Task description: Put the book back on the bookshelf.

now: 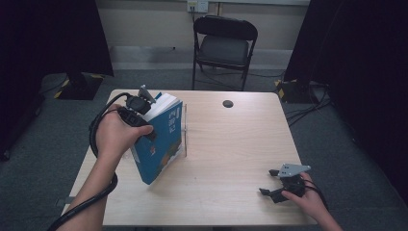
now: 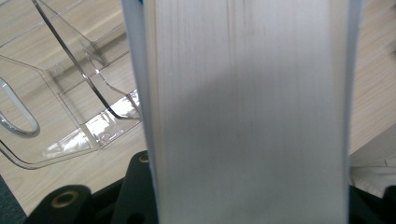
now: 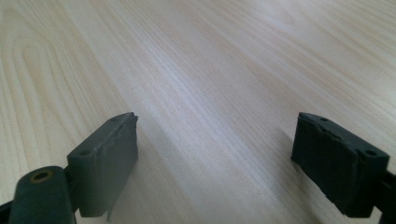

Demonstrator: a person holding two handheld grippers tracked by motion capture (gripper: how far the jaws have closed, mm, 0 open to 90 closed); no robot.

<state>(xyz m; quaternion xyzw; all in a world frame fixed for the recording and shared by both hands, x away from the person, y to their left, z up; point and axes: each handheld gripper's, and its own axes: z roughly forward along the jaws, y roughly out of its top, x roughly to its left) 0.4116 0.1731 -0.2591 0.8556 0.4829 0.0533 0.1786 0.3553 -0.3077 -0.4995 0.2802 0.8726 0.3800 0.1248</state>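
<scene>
Now the left gripper [image 1: 144, 118] is clamped on a thick blue book [image 1: 161, 144], with the person's hand wrapped over it. The book stands tilted on the left side of the tabletop [image 1: 231, 159], one bottom corner down on the wood and its white pages turned up and away. The hand and the gripper hide much of the book's top edge, and the writing on the cover is too small to read.

From the left gripper view the pale page block [image 2: 247, 112] takes up most of the middle, so the tips of the jaws are hidden behind it. Beside it lies a clear plastic stand [image 2: 70, 107], cut off at the left edge. Through the see-through plastic it is hard to tell where its walls end. From above, the clear plastic stand is a faint glint just behind the book.

The right gripper [image 1: 274, 182] rests low near the front right corner, well apart from the book. Its jaws stand wide apart with bare wood between them.
</scene>
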